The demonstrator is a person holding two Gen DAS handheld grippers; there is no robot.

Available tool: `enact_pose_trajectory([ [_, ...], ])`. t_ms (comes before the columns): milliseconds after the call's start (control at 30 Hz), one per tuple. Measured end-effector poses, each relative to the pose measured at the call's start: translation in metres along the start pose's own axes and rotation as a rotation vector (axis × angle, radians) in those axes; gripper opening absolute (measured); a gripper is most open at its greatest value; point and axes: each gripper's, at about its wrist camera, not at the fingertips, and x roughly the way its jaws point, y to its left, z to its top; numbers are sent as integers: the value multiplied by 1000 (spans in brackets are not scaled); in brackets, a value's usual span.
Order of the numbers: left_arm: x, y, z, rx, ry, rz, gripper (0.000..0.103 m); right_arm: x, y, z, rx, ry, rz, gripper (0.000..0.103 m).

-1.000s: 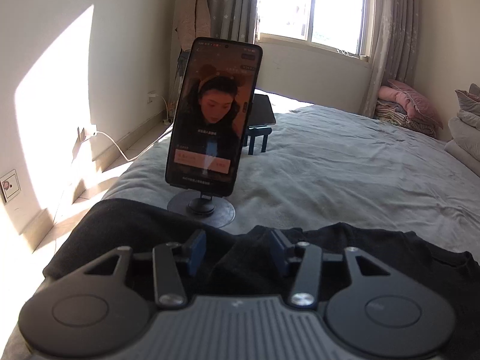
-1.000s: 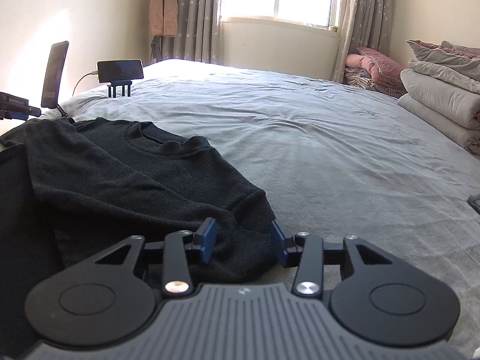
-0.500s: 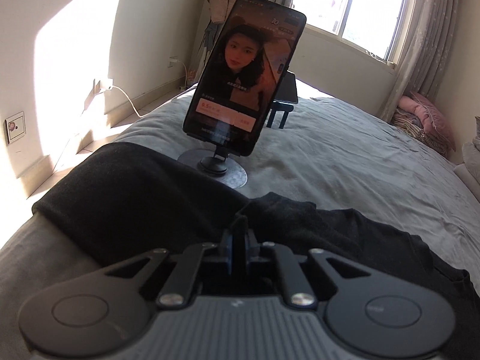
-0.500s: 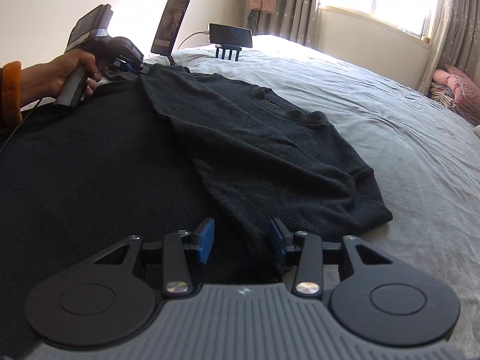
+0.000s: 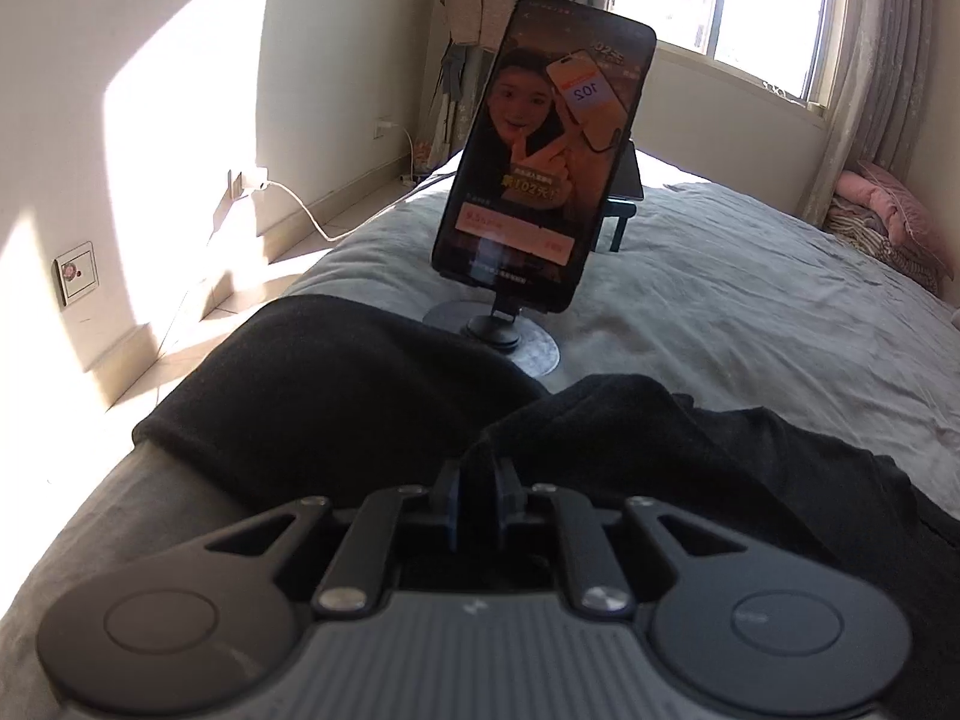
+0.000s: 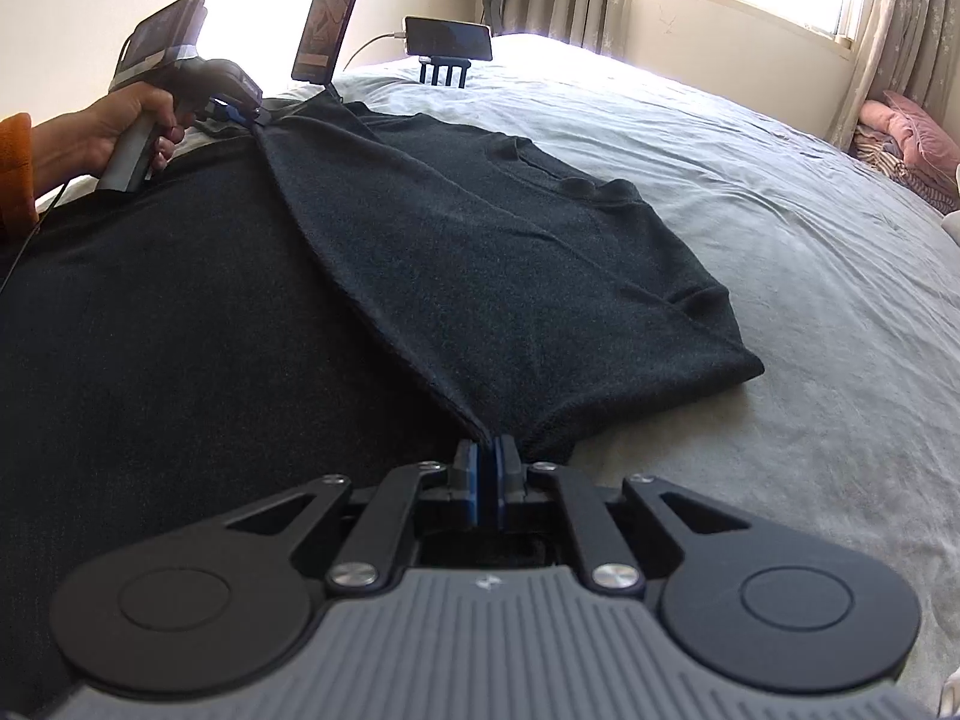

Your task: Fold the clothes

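Both your grippers have the dark sweater [image 6: 480, 240] by its edge, spread on the grey bed [image 6: 750, 192].

The sweater lies flat across the bed, one side folded over along a taut diagonal crease running from 6 o'clock to 10 o'clock in your right wrist view. Your right gripper [image 6: 487, 471] is closing on the near end of that crease, with fabric pinched between its blue pads. Your left gripper [image 5: 479, 495] is easing apart a little, yet a bunched fold of sweater stays clamped between its fingers; in the right view your left hand [image 6: 135, 123] carries it at 10 o'clock. Beyond the sweater, at 12 o'clock in the left view, a phone [image 5: 543, 150] stands lit on a round-based stand [image 5: 528, 348]. A second phone [image 6: 447, 39] sits farther back.
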Motion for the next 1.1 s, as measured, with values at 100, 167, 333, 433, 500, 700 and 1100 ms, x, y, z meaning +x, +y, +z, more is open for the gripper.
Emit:
enact_pose_trajectory([
  [100,-5,11,3,-62,-12,-50,36,-5,-2,2,17,2,24,23],
  [167,-9,17,7,-99,-28,-78,44,-14,-7,2,46,-33,42,57],
  [333,-1,19,12,-135,-29,-149,45,-25,-27,1,163,-95,28,63],
  [433,7,10,11,-125,-6,-167,45,-21,-35,0,219,-87,-6,63],
  [500,10,3,8,-113,-7,-158,43,-18,-39,0,243,-85,-22,63],
  [700,1,-16,2,0,-86,-110,14,-15,-48,-5,277,-82,-78,63],
  [1100,-22,5,8,-28,-84,15,58,14,-70,15,319,-106,-188,63],
])
